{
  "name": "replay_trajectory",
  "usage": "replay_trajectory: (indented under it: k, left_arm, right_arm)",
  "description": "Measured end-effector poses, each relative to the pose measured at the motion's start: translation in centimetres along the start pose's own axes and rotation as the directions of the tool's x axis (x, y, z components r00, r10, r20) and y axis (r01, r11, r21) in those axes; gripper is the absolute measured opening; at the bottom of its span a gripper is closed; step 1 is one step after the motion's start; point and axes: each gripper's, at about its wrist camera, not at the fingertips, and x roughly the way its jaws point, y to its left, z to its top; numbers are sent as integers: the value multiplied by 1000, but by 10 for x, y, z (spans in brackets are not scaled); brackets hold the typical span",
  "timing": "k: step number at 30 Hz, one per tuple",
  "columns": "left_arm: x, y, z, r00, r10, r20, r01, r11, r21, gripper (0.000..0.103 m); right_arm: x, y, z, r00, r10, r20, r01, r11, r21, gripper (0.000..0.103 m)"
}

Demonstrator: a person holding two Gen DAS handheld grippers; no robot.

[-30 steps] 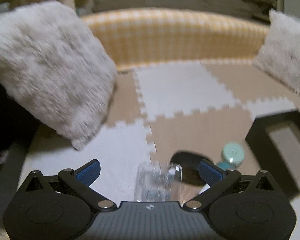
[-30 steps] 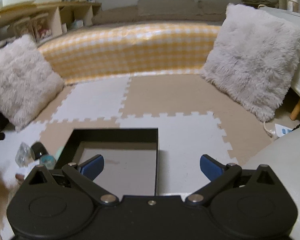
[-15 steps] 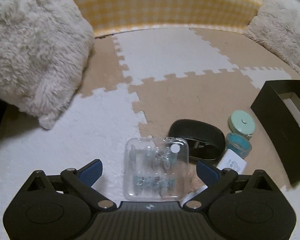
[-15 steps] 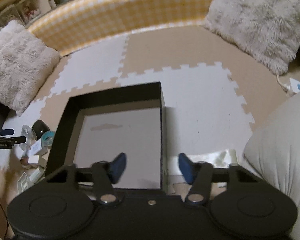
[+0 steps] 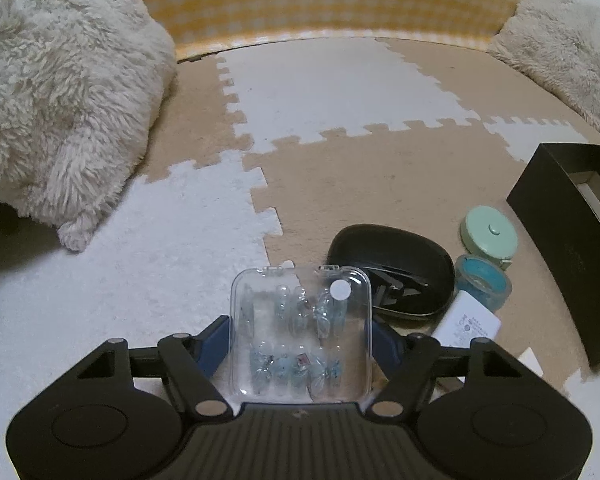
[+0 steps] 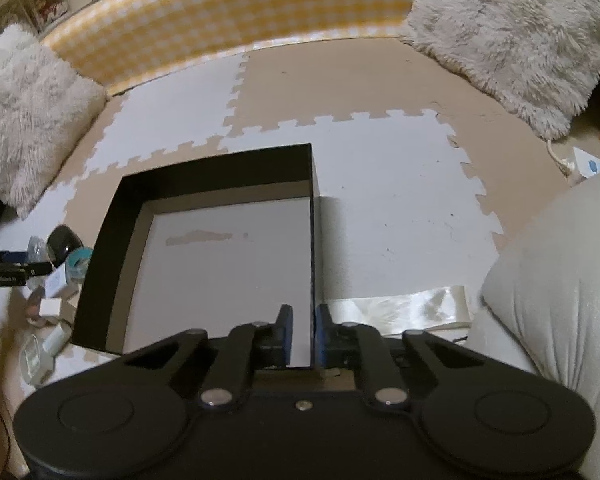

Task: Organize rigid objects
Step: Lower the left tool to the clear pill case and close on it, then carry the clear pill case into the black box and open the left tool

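My left gripper [image 5: 300,336] is shut on a clear plastic case [image 5: 300,332] of small blue pieces, one finger against each side. Just right of it lie a black oval case [image 5: 392,270], a blue tape roll [image 5: 483,282], a mint round tin [image 5: 489,233] and a white adapter [image 5: 466,322]. My right gripper [image 6: 302,330] is shut on the right wall of the black open box [image 6: 216,178], near its front corner. The box also shows at the right of the left wrist view [image 5: 556,216]. The box floor is bare.
A puzzle foam mat [image 6: 380,200] covers the floor. Fluffy cushions stand at the left [image 5: 56,92] and right [image 6: 512,32], with a yellow checked bolster [image 6: 240,12] behind. A pale beanbag [image 6: 556,280] is at the right. Several small white items [image 6: 48,308] lie left of the box.
Both grippers closed: the left onto the clear case, the right onto the box's right wall. Both views tilted down towards the floor.
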Motion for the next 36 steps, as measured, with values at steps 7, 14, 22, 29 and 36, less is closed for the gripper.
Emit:
replay_trajectory:
  k: [7,14,22,29,36]
  left_arm:
    - [-15,2,6,999,25,34,-22,994,-105,73]
    - [-50,-18,18,992,-19,123,48,969,-241,73]
    - [-77,-95,38,956,-236,177,279,917,-284,73]
    - [-66,-169,60,923,-356,146,383,885,-265,73]
    - [-25,-223,78,918,-389,80,394,872,-291,73]
  right_arm:
    - [1,0,0,1000,-25,-4,25,1000,-12,3]
    - [1,2,-1,1000,-31,2,31,999,-18,2]
    - [2,4,1,999,-43,-6,42,999,-19,2]
    - [1,4,1,999,-42,-7,42,999,-24,2]
    - [1,1,1,1000,-18,-10,18,1000,-8,3]
